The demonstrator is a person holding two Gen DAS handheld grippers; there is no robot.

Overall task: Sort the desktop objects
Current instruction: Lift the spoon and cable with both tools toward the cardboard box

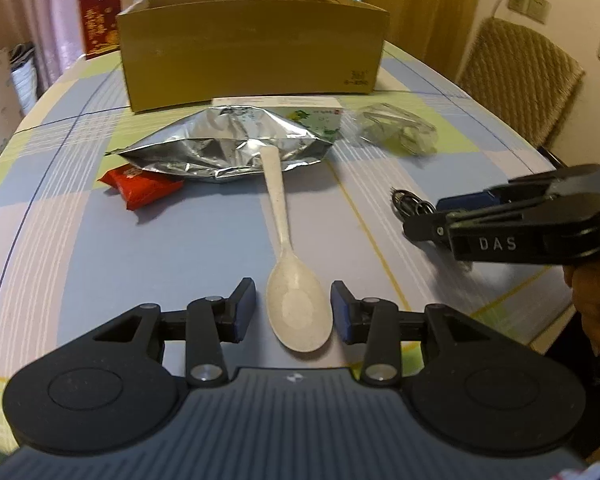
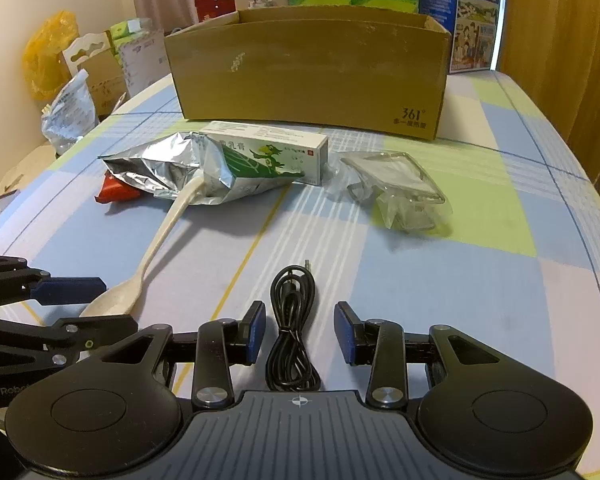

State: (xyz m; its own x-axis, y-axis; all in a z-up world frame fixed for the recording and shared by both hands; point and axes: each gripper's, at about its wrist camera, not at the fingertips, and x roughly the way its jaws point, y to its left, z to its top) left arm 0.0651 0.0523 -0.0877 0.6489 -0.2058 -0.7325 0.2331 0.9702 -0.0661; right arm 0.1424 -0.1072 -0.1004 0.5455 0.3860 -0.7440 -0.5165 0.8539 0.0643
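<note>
My left gripper (image 1: 293,312) is open, its blue pads either side of the bowl of a cream plastic spoon (image 1: 296,312) lying on the checked tablecloth; the handle runs away onto a crumpled silver foil bag (image 1: 228,144). My right gripper (image 2: 300,330) is open around a coiled black cable (image 2: 294,336) flat on the cloth. The same spoon (image 2: 156,248) shows at the left of the right wrist view, with the left gripper (image 2: 66,308) around its bowl. The right gripper (image 1: 440,216) enters the left wrist view from the right, over the cable (image 1: 410,202).
An open cardboard box (image 1: 252,52) stands at the table's far side. In front of it lie a green-and-white ointment carton (image 2: 276,150), a red packet (image 1: 140,186) and a clear plastic wrapper (image 2: 396,188). A wicker chair (image 1: 516,76) stands off the right edge.
</note>
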